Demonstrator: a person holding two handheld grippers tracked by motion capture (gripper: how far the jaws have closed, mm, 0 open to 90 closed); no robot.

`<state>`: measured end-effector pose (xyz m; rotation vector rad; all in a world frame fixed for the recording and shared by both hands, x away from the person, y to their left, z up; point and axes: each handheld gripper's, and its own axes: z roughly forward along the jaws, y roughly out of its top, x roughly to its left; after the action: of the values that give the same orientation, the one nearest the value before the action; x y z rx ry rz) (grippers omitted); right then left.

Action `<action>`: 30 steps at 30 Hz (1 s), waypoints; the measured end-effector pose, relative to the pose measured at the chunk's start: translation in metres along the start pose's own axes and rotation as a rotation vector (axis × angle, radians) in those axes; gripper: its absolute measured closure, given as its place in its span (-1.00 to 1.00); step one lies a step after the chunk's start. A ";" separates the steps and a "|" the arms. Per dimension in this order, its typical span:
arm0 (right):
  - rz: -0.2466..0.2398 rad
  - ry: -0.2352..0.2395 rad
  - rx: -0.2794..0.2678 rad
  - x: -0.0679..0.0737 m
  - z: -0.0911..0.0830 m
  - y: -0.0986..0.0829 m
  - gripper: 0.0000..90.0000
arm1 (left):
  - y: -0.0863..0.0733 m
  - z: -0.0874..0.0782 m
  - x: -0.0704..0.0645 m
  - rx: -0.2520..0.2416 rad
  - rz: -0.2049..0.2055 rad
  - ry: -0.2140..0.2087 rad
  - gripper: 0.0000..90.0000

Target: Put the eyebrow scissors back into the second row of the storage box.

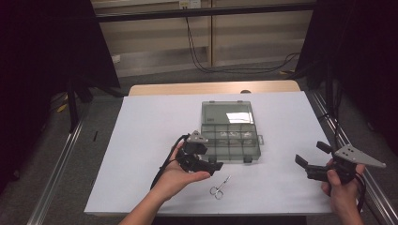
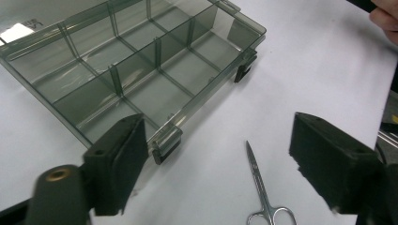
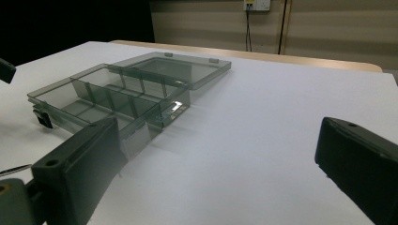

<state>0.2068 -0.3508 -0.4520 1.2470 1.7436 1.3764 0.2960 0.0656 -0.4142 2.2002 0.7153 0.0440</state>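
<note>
A smoky clear compartment box point(image 1: 231, 140) lies open mid-table, its lid point(image 1: 227, 113) folded flat behind it. Its compartments point(image 2: 131, 70) look empty. Small steel scissors point(image 1: 219, 186) lie shut on the white table in front of the box. My left gripper point(image 1: 209, 157) is held in a hand at the box's near left corner, open, with nothing between its jaws. In the left gripper view the scissors point(image 2: 263, 192) lie between the spread jaws of the left gripper point(image 2: 225, 173), below them. My right gripper point(image 1: 312, 153) hovers open to the right of the box point(image 3: 117, 98), empty.
The white table top point(image 1: 155, 122) ends in a wooden strip point(image 1: 213, 87) at the back. Metal rails point(image 1: 61, 159) run along both sides. Cables point(image 1: 202, 61) hang at the far wall. Bare white surface point(image 3: 263, 108) lies between the right gripper point(image 3: 220, 164) and the box.
</note>
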 end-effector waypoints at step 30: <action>0.007 -0.006 -0.005 -0.002 -0.004 -0.002 -0.97 | -0.006 0.034 -0.036 0.219 0.054 -0.079 0.23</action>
<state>0.2033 -0.3540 -0.4529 1.2548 1.7323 1.3782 0.2714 0.0267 -0.4344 2.4155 0.6415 -0.0975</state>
